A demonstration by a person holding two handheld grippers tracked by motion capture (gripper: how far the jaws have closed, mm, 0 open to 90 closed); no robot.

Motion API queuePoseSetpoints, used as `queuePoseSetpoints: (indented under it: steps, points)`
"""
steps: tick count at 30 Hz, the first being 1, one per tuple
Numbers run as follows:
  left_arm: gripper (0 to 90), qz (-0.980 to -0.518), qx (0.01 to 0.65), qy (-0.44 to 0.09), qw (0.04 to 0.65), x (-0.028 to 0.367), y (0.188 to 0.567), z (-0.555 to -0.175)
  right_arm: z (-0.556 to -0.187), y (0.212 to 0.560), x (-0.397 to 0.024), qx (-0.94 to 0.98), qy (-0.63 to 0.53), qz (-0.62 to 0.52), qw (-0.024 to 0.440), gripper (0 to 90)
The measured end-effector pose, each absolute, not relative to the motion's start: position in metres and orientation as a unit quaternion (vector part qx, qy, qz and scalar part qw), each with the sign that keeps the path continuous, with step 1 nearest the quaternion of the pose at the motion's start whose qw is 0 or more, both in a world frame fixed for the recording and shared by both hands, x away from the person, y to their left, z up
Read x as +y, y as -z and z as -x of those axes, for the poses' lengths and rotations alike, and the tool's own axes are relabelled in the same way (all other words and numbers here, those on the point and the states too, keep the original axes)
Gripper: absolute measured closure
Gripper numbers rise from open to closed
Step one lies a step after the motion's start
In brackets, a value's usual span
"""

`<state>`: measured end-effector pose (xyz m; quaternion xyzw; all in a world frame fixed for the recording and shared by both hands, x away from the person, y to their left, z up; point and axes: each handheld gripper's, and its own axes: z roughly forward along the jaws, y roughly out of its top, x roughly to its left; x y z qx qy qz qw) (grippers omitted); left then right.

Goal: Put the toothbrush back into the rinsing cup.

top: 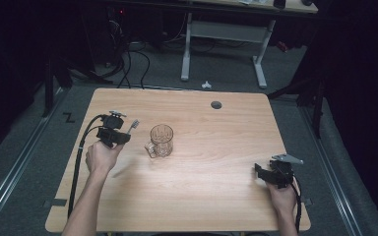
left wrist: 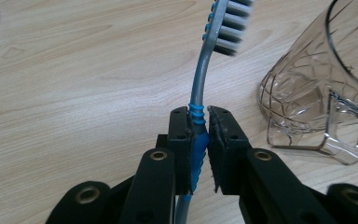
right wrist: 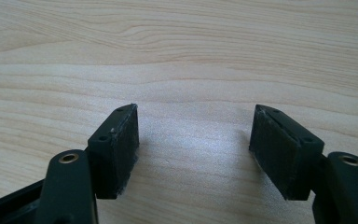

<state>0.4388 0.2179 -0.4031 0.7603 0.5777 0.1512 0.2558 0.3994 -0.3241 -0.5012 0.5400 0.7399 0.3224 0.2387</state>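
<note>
Wooden table (top: 216, 147) under dim light: the left gripper (left wrist: 199, 135) clamps a toothbrush (left wrist: 204, 84) just left of the glass mug (top: 161, 141). Likely next is dropping it in. The right gripper (right wrist: 193, 144), wide and empty, waits near right.

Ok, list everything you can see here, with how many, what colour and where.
table: one, light wood, centre, with a dark round hole near its far edge
mug: one, clear glass with a handle, upright, left of the table's centre
toothbrush: one, grey and blue with bristles at the tip, clamped in the left gripper, head up
desk: one, white legs, on the floor beyond the table
left gripper: one, black, left of the mug, shut on the toothbrush
right gripper: one, black, jaws open, over the table's right side
hands: two, one holding each gripper
</note>
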Motion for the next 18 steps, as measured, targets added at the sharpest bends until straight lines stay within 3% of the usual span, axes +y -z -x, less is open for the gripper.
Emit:
queuePoseSetpoints:
  steps: [18]
  points:
    - [79.5, -0.755, 0.562, -0.148, 0.303, 0.217, 0.387, -0.425, -0.399, 0.501, -0.324, 0.740, -0.323, -0.540, 0.238, 33.0]
